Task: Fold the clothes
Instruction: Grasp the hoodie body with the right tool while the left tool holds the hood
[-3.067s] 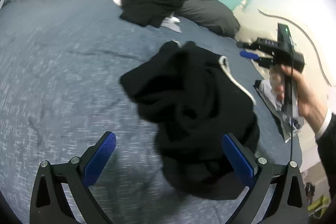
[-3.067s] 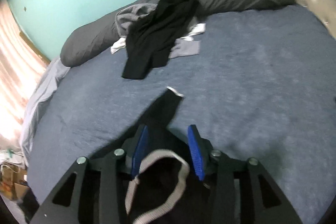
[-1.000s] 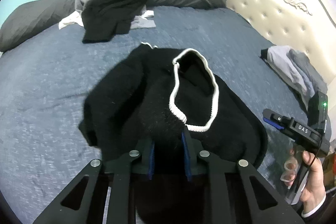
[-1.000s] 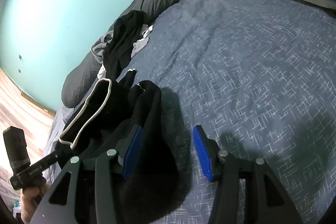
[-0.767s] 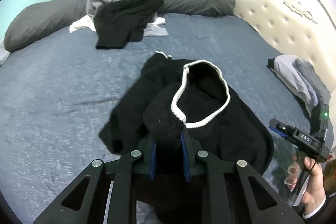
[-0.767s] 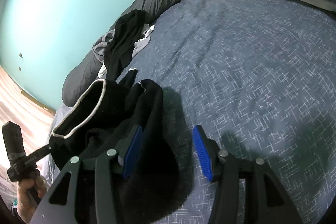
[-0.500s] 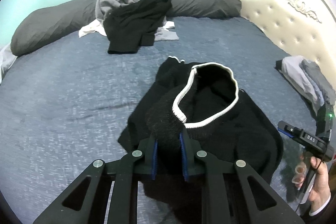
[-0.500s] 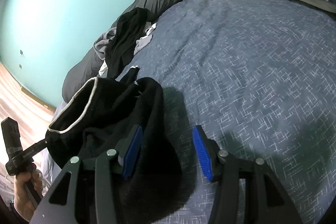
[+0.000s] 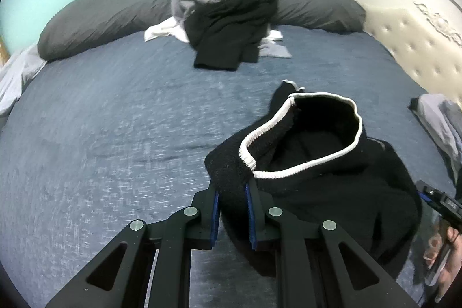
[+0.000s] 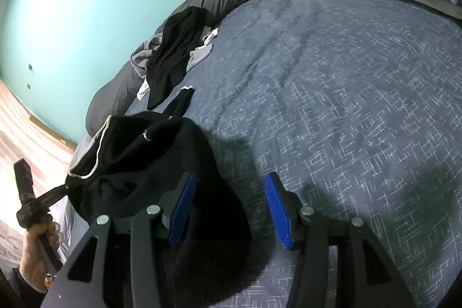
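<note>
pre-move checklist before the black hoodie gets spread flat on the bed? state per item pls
1. Left gripper clamped on the black hoodie, just below its white-trimmed opening: ok.
2. Right gripper has a hold: not ok; jaws apart, fabric lies past only the left pad.
3. Hoodie flat: not ok, bunched.
4. Bare blue bedspread to spread on: ok.
5. Clothes pile by the pillows apart from the hoodie: ok.
6. Sleeves located: cannot tell.

Blue bed [image 9: 115, 106] under clothes pile [image 9: 228, 28], pillow [image 9: 101, 16]
</note>
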A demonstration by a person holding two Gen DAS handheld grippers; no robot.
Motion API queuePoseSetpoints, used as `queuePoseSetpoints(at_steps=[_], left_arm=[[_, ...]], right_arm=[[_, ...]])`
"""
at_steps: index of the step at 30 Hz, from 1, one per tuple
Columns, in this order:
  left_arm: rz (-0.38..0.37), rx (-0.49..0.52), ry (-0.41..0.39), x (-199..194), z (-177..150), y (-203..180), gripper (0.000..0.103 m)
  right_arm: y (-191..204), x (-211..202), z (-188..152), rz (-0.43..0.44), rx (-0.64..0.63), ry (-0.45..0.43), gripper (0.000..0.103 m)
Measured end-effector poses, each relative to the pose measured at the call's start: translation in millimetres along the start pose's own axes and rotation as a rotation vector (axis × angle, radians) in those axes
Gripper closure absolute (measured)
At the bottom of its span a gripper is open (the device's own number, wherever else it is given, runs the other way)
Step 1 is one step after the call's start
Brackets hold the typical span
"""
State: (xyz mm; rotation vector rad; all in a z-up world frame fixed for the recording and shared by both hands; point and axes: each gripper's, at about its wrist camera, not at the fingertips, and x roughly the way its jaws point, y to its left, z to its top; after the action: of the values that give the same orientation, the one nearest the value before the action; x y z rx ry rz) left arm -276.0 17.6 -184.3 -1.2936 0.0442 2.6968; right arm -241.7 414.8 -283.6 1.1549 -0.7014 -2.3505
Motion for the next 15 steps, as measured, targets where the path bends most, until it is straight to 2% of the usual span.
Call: queuePoseSetpoints(at_steps=[7, 15], left_arm=[[-0.027, -0.045, 0.023, 16.8, -23.4, 12.8, 0.086], [-0.104, -0.116, -0.031, 10.1, -62.6, 18.9, 0.086]], right_arm=[[6.1, -0.1, -0.2, -0.002, -0.019, -0.001, 0.052], [20.6, -3.5, 0.1, -0.007, -0.069, -0.013, 0.052]])
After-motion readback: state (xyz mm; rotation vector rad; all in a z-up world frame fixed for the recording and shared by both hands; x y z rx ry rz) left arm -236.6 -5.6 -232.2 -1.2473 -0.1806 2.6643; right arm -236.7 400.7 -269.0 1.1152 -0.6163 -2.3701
